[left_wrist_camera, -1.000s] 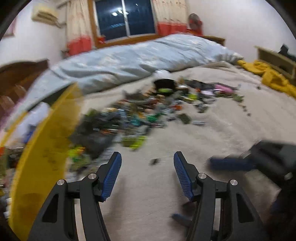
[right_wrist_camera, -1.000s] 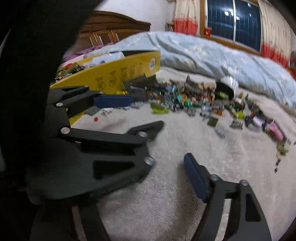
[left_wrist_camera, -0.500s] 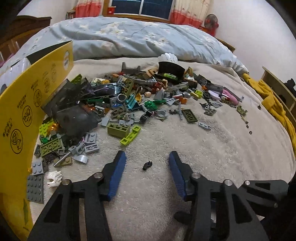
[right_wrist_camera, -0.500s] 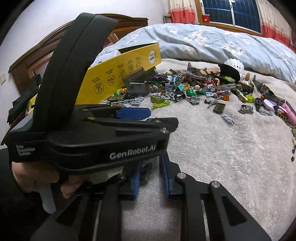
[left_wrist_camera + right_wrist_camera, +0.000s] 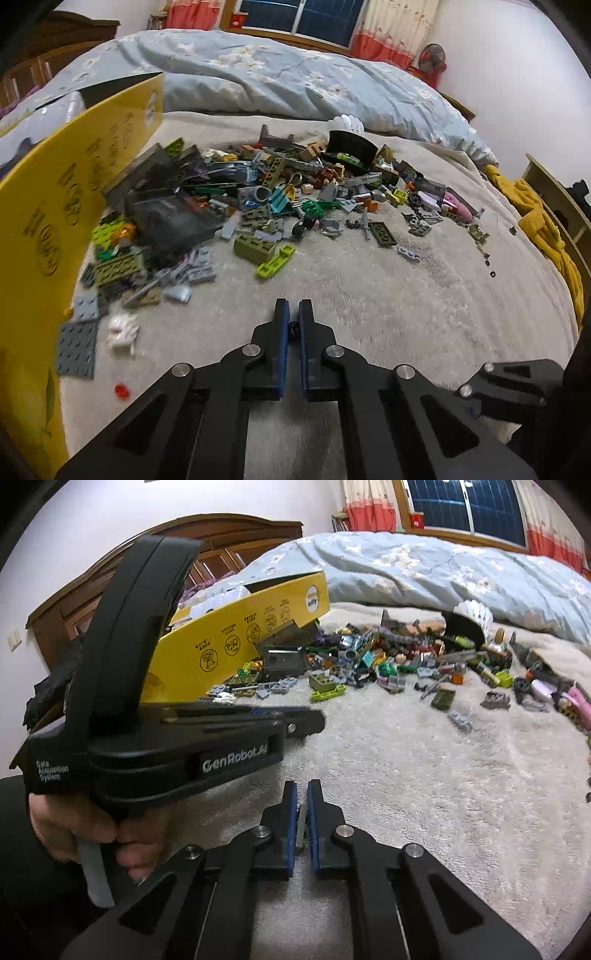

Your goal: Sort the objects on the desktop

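A heap of loose toy bricks (image 5: 280, 195) lies on a beige blanket (image 5: 369, 295), beside an open yellow box (image 5: 55, 221). My left gripper (image 5: 294, 314) points down at the blanket just short of the heap. Its jaws are closing, and the blue pads pinch a tiny black piece (image 5: 294, 326). My right gripper (image 5: 302, 794) is low over the blanket. Its jaws are closing too, with a thin grey piece (image 5: 301, 825) upright between the pads. In the right wrist view the left gripper (image 5: 310, 720) shows side-on, held by a hand (image 5: 74, 823), with the heap (image 5: 388, 664) and box (image 5: 240, 642) beyond.
Near the box lie a grey plate (image 5: 75, 349), a white piece (image 5: 122, 330) and a red stud (image 5: 122, 390). An olive brick (image 5: 255, 249) and a lime piece (image 5: 275, 262) mark the heap's near edge. A blue quilt (image 5: 277, 74) rises behind and a yellow cloth (image 5: 543, 225) lies right.
Both grippers' jaws have gone from wide apart to nearly together. The left closed on the small black piece that lay between its fingers; the right closed on the thin grey piece.
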Tool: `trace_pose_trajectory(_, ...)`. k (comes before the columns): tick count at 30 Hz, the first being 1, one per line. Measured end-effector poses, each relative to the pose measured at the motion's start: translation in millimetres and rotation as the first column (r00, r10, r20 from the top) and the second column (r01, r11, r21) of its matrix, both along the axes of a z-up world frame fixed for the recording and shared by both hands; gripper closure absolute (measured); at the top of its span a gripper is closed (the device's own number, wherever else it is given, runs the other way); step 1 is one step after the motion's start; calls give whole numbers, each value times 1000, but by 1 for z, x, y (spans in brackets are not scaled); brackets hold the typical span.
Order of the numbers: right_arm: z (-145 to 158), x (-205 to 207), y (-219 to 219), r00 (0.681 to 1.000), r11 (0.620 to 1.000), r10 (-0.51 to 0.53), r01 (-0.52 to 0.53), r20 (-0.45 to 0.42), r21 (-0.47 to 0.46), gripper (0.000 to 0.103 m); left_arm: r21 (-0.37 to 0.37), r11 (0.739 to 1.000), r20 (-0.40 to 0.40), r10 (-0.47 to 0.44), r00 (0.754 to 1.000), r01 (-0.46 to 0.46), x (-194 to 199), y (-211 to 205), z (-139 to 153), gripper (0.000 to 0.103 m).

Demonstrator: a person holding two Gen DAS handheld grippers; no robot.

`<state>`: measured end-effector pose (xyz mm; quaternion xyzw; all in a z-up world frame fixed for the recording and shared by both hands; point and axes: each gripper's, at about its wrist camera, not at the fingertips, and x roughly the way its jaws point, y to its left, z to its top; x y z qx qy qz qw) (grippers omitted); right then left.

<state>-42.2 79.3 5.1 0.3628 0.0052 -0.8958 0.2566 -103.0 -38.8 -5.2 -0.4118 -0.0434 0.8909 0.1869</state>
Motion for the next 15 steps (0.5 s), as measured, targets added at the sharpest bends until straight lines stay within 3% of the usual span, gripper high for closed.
trace_pose_trajectory(4, 19, 16, 3, 990, 994, 15, 1, -144, 110, 100, -138, 990, -74, -42, 996, 32, 30, 11, 5, 97)
trace_pose_trajectory(6, 25, 20, 7, 980, 987, 9, 23, -199, 160, 100, -156, 986, -97, -82, 992, 66, 44, 12, 3, 97)
trace_pose_trajectory(11, 17, 1, 26, 996, 993, -12, 23, -88, 117, 95, -147, 985, -97, -111, 989, 96, 58, 4, 2, 96)
trace_pose_trajectory(12, 13, -2, 28, 998, 994, -15, 21, -55, 111, 87, -159, 983, -95, -113, 989, 97, 61, 4, 1, 94)
trace_pose_trajectory(15, 0, -3, 28, 1000, 990, 6, -9, 26, 138, 29, -192, 976, -116, -124, 986, 100, 67, 9, -1, 90)
